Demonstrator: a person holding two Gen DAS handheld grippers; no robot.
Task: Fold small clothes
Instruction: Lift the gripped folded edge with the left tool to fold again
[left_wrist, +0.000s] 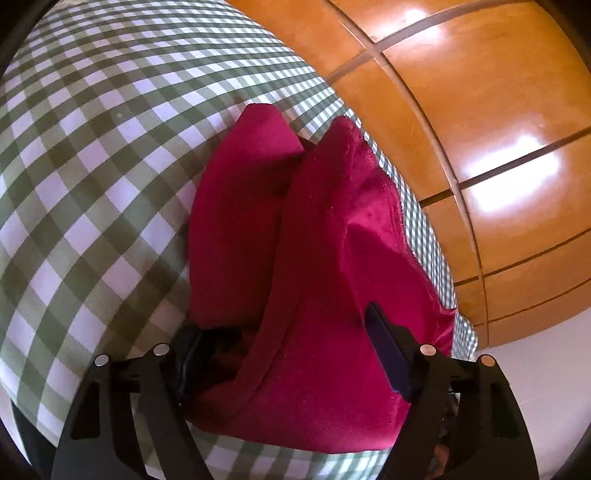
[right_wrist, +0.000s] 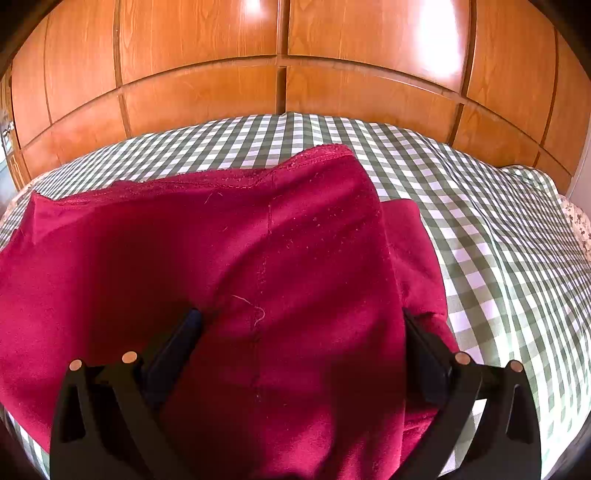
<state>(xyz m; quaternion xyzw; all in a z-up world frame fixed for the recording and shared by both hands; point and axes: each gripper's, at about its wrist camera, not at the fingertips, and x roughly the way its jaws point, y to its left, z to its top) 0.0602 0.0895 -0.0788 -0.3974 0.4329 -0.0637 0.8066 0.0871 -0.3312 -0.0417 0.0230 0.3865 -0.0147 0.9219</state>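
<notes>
A crimson fleece garment (left_wrist: 314, 258) lies folded in layers on a green-and-white checked cloth (left_wrist: 92, 184). My left gripper (left_wrist: 284, 332) stands wide open over its near end, one finger on each side of a raised fold, with cloth between the jaws. In the right wrist view the same garment (right_wrist: 221, 258) spreads wide, hem at the far edge. My right gripper (right_wrist: 303, 321) is also wide open, its fingers resting down on the fabric, which fills the gap between them.
Glossy orange wooden wardrobe doors (right_wrist: 288, 55) stand right behind the bed, also in the left wrist view (left_wrist: 480, 110). The checked cloth (right_wrist: 498, 240) extends to the right of the garment. A floral-patterned edge (right_wrist: 580, 225) shows far right.
</notes>
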